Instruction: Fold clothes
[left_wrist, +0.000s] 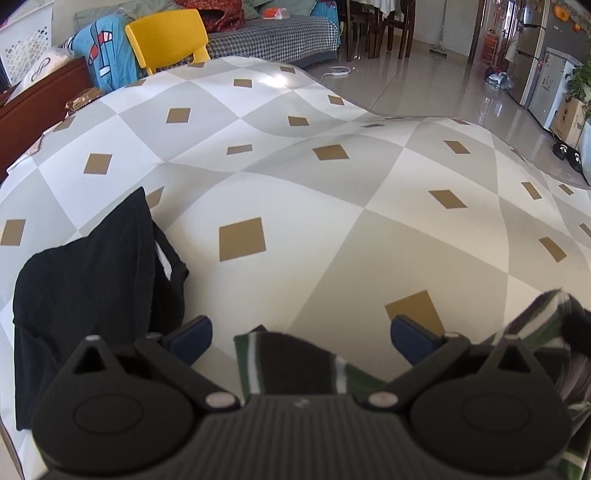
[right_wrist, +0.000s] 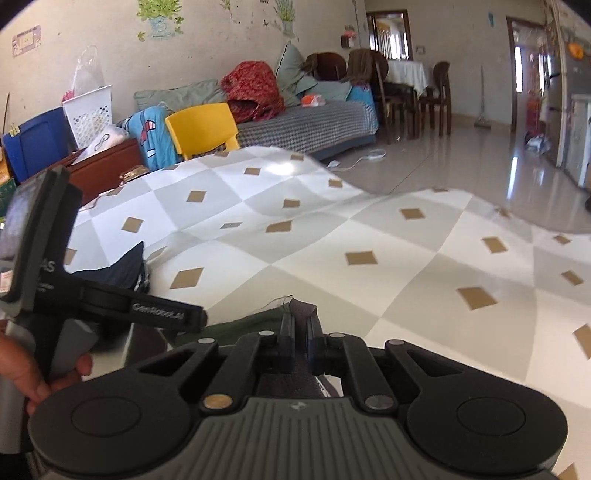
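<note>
The left gripper (left_wrist: 301, 338) gapes wide above the striped garment (left_wrist: 295, 363). Only the right wrist view shows the right gripper (right_wrist: 300, 341) pinching that garment's edge, with a hand (right_wrist: 22, 373) left of it.

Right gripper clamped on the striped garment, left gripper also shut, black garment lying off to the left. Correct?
Not quite: the left gripper is open, jaws wide apart above the striped garment, as the left wrist view shows. The right gripper is clamped on it, and the black garment lies left.

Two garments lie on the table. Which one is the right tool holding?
The green striped garment. The right tool is shut on its edge, and the open left tool hovers above it. The black garment lies apart, untouched.
</note>
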